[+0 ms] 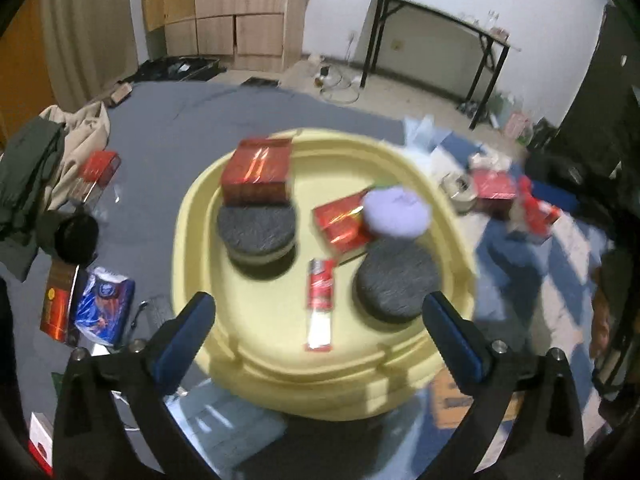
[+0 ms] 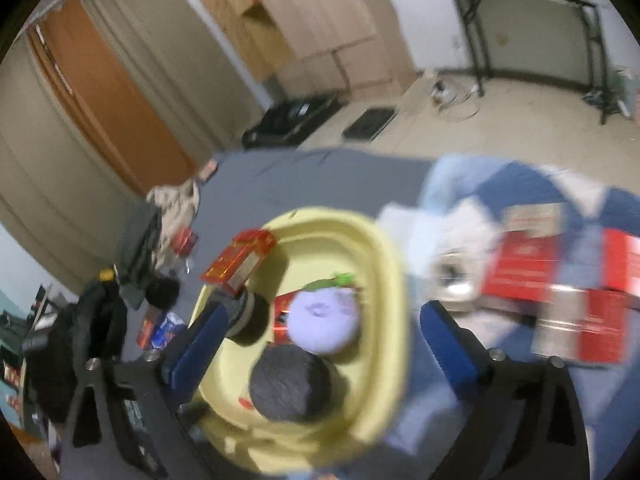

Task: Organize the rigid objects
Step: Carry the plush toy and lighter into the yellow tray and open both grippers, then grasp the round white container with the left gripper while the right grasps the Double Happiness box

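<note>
Both grippers tilt downward over a pale yellow tray [image 1: 192, 248] that lies on a grey sheet [image 1: 168, 128]. The left gripper [image 1: 318, 312] hangs above the tray's near rim; the right gripper [image 2: 322, 320] leans over the tray's right side, its view smeared by blur.

The left wrist view shows the tray's whole load: a red box [image 1: 258, 176] at the back, a dark round puck [image 1: 256, 230] just in front of it, a second red box [image 1: 340, 222] partly under a lilac round cushion [image 1: 396, 212], another dark puck [image 1: 400, 280] near the right finger, and a slim red-and-white packet [image 1: 320, 304] lying between the fingers. It also shows loose packets on the sheet to the left. The right wrist view shows more of the red cartons [image 2: 560, 280] on blue cloth [image 2: 520, 176] right of the tray.

Both pairs of jaws stand wide apart, gripping nothing.
</note>
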Demonstrator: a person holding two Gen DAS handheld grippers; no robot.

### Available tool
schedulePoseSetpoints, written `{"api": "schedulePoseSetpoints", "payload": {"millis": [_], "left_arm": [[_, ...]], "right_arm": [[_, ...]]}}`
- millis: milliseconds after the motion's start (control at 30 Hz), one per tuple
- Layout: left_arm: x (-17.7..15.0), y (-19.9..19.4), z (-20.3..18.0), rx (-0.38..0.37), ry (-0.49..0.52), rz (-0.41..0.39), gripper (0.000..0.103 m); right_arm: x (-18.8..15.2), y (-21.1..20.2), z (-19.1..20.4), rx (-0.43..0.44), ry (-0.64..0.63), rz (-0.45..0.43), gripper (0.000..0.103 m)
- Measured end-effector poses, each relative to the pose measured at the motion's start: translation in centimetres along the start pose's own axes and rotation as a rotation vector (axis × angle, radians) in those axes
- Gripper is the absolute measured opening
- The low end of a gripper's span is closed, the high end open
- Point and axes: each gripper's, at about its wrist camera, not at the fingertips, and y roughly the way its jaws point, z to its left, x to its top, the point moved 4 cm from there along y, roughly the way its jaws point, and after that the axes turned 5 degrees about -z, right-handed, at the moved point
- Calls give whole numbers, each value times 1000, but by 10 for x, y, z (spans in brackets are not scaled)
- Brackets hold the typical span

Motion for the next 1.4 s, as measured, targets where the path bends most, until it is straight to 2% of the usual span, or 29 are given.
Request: {"api": "schedulePoseSetpoints", "payload": {"millis": [100,200,300,400,533,733,933,1033,1100,1200,1300,1400], "left_arm": [[6,-3,-31,-67,15,14,103],[10,5,-70,-91,59,29,103],[18,22,-111,-116,86,46,103],[28,42,-137,-117,110,57,103],[46,86,-160,-41,216,63,103],[66,132,-168,-13,250,81,101],[66,158,-176,-37,343,93,85],[59,171,-178,-62,351,158,64],[53,173,-180,-34,395,143,62],[54,173,-176,-44,352,134,51],[58,174,-173,-74,278,144,51],[58,171,-175,-70,265,136,51]], "right_arm": [[-8,-60,-32,-66,11,-70,102],[-19,-105,-61,-153,-14,-114,103],[-31,-132,-96,-228,2,-99,103],[-36,-145,-128,-269,77,-97,103],[-31,-133,-160,-309,194,-78,103],[3,-89,-188,-342,271,-70,103],[16,-47,-202,-338,273,-60,103],[21,-25,-201,-352,245,-29,103],[22,-13,-202,-367,225,-13,103],[23,1,-207,-400,230,10,102],[19,12,-211,-423,228,33,100],[20,15,-205,-451,157,18,94]]}}
